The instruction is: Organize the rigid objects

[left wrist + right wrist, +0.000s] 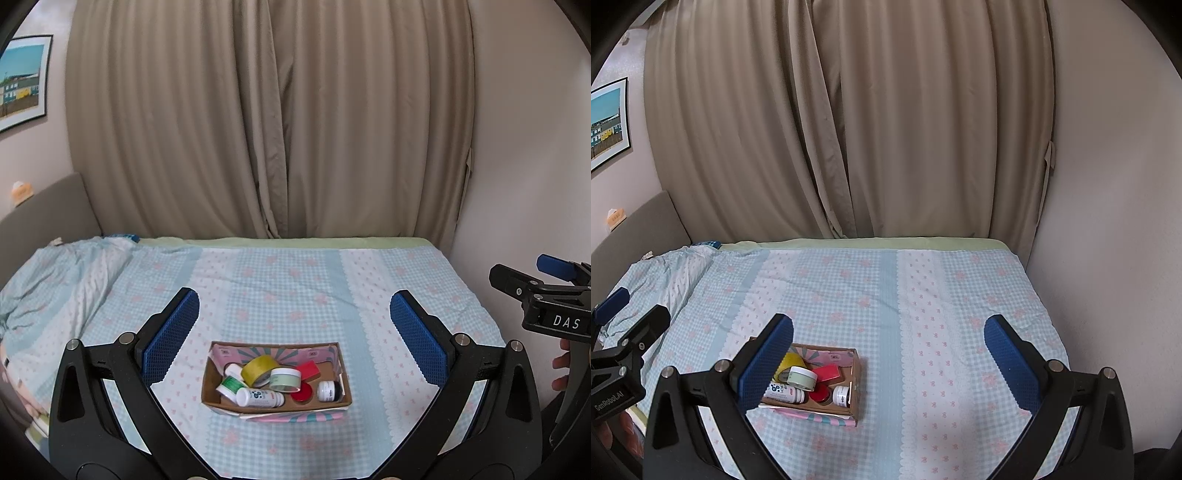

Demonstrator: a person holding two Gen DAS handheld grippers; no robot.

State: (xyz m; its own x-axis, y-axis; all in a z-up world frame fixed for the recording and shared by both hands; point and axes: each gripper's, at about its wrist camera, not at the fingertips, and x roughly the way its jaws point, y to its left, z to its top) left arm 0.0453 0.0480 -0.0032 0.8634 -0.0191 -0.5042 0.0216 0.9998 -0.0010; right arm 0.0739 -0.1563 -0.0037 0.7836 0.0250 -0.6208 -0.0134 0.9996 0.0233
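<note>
Two empty grippers above a packed box

Both the left gripper (294, 339) and right gripper (888, 363) hang spread wide, holding nothing; below them the cardboard box (218, 400) on the bedspread (280, 280) gathers jars, bottles and tape roll (259, 368), apparently sorted.

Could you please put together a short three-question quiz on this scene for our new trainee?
1. True or false: the left gripper is holding the yellow tape roll.
2. Where do the small items sit: A) loose on the bedspread, B) in the cardboard box, C) on a shelf?
3. What colour is the flat round lid in the box?

Key: 1 false, its jaws are wide open and empty; 2 B; 3 red.
</note>
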